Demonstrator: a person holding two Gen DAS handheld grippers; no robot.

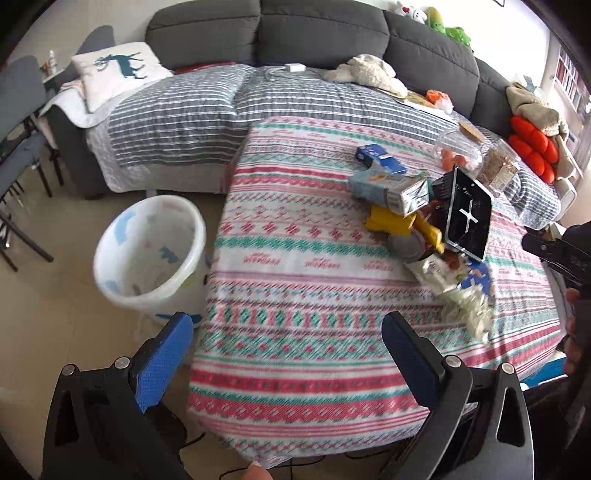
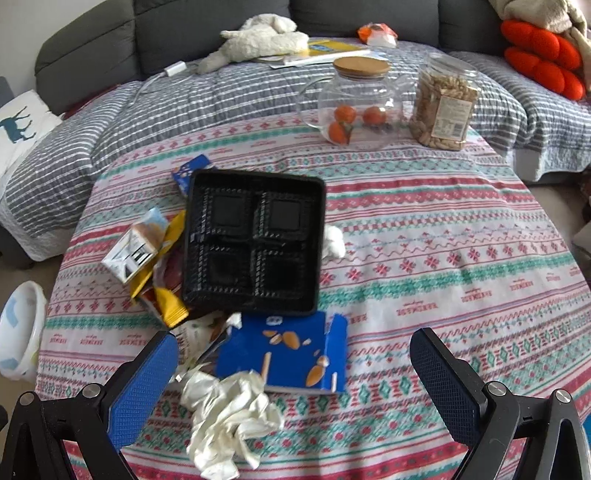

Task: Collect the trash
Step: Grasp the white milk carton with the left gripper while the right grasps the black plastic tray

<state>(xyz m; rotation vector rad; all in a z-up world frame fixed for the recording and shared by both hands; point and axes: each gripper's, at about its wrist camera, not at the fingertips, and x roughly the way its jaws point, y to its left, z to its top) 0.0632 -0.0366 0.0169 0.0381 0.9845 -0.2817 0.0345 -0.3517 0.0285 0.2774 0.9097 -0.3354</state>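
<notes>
A pile of trash lies on the patterned tablecloth (image 2: 443,258): a black plastic tray (image 2: 255,243), a blue snack box (image 2: 291,354), crumpled white tissue (image 2: 229,413), a small carton (image 2: 133,251) and yellow wrappers (image 2: 170,306). My right gripper (image 2: 295,384) is open just short of the tissue and blue box. My left gripper (image 1: 288,354) is open and empty over the table's near left edge. The pile shows in the left wrist view with the tray (image 1: 467,214) tilted up. A white bin (image 1: 151,251) stands on the floor left of the table.
A glass pot with oranges (image 2: 354,107) and a jar of snacks (image 2: 443,107) stand at the table's far side. A grey sofa (image 1: 314,33) with a striped cover lies behind. Chairs (image 1: 18,147) stand at the left. The right gripper's body (image 1: 565,254) shows at the right edge.
</notes>
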